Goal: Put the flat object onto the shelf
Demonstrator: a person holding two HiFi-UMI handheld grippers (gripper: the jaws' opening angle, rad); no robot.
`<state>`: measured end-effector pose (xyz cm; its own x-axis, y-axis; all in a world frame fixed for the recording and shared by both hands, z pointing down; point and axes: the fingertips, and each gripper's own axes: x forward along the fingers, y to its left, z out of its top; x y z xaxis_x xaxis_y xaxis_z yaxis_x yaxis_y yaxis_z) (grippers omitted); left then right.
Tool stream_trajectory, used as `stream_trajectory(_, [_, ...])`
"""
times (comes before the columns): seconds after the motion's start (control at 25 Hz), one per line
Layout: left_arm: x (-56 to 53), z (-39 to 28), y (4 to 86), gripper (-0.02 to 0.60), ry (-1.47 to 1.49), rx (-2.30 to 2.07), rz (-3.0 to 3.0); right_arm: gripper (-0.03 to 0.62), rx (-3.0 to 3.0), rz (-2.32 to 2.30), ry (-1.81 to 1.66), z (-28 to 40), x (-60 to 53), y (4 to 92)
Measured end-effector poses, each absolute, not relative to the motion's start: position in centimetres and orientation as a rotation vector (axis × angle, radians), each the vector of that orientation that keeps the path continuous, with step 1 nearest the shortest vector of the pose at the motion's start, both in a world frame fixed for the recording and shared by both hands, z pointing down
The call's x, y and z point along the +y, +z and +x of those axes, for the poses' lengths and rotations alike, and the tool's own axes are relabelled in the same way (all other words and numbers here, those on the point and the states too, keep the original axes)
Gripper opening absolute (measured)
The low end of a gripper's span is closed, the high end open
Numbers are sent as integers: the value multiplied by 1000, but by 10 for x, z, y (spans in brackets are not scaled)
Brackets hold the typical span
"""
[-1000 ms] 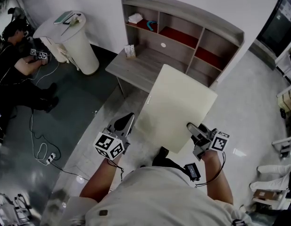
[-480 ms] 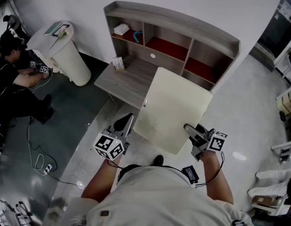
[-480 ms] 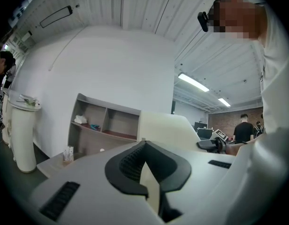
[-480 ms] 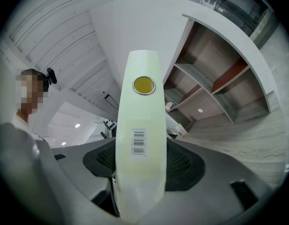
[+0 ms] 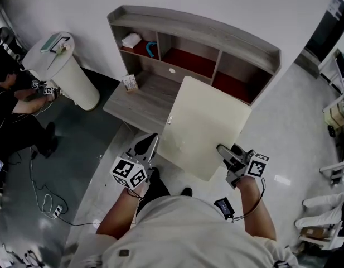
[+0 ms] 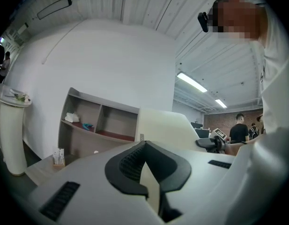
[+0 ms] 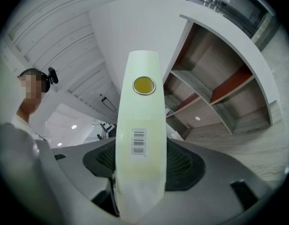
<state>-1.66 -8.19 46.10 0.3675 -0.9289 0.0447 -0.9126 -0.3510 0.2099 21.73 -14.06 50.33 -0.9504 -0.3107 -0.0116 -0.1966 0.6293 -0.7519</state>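
Cream board [image 5: 208, 124], edges clamped by left hand-held gripper [image 5: 151, 142], right hand-held gripper [image 5: 223, 150], before shelf [image 5: 216, 32]

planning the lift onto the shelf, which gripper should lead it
Right, probably, though both grippers are clamped on the board. On the side held by the right gripper its far corner already overlaps the shelf; the side held by the left gripper only reaches over the desk.

One panel [image 5: 208, 124], apparently one shelf [image 5: 216, 32]
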Motion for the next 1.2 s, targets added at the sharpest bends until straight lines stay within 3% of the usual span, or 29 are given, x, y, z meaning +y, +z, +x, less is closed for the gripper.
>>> stream_trajectory(0.56, [-199,-106,442,15,-124,-1465,2588,282,2680,-585,-1076,128,-226,475])
stream_trajectory(1.2, [-243,-199,383,14,-136,-1313,2793,281,2733,-720,-769,46,-266,385])
